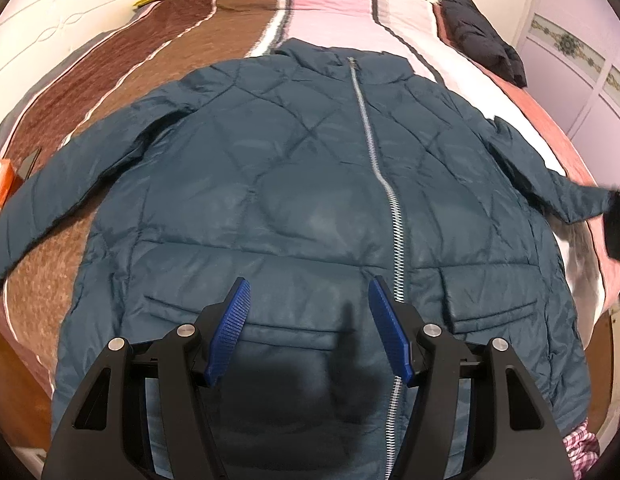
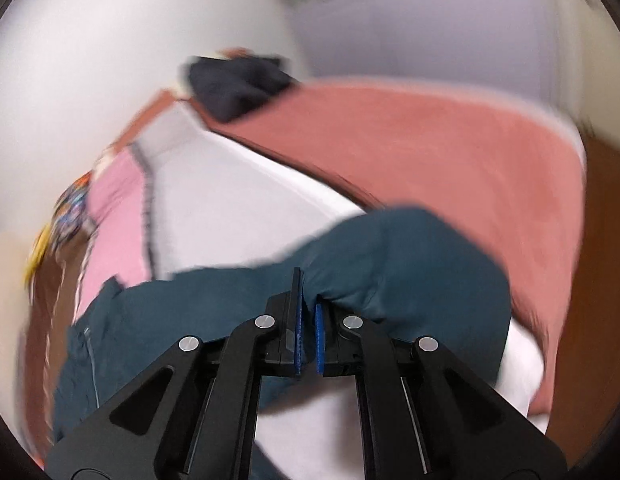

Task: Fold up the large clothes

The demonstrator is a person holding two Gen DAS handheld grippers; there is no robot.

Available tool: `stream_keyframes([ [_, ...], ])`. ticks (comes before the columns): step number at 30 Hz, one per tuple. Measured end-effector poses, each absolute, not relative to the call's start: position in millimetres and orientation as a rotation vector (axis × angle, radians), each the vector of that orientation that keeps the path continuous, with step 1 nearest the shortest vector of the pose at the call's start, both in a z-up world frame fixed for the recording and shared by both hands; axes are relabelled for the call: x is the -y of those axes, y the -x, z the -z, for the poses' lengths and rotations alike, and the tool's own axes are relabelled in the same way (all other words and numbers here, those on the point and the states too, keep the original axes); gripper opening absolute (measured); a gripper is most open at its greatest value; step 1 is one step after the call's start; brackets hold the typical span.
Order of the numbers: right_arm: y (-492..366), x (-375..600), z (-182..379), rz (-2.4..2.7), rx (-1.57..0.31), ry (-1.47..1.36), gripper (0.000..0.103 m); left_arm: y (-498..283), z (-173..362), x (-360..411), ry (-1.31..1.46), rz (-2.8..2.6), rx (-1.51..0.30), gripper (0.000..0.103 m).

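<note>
Two grippers are at work over one teal quilted jacket, which lies front-up and zipped across the striped bedspread, its collar toward the head of the bed and its hem at the near edge. The left gripper hovers above the lower front of the jacket with its blue pads spread wide; nothing sits between them, and the silver zipper runs up just beside the right-hand pad. Its shadow falls on the fabric by the hem. Over at the right edge of the bed, the right gripper has its fingers pinched almost together on the end of the jacket's sleeve, a thin fold of teal cloth caught between the pads while the rest of the cuff bulges beyond the tips, lifted off the white and salmon stripes. That view is blurred. A dark folded garment lies near the far right corner, well apart from the jacket.
</note>
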State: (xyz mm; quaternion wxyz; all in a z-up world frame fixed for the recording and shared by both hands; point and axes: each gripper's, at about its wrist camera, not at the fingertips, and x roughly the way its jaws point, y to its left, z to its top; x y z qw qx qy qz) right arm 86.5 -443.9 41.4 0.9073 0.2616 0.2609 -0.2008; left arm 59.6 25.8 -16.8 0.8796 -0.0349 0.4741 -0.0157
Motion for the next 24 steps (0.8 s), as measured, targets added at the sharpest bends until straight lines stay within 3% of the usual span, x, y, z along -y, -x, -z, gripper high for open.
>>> stream_keyframes([
  [5, -117.2, 352.8, -93.1, 0.188, -0.439, -0.275, 0.006, -57.6, 13.4, -45.6, 0.111, 0.01, -0.962, 0.061],
  [9, -139.4, 272.5, -102.2, -0.001, -0.425, -0.136, 0.006, -54.1, 9.5, -63.2, 0.145, -0.019, -0.941, 0.061],
  [24, -217.2, 82.4, 1.9, -0.309, -0.723, 0.137, 0.006, -46.5, 17.3, -106.7, 0.219, -0.067, -0.932, 0.061],
])
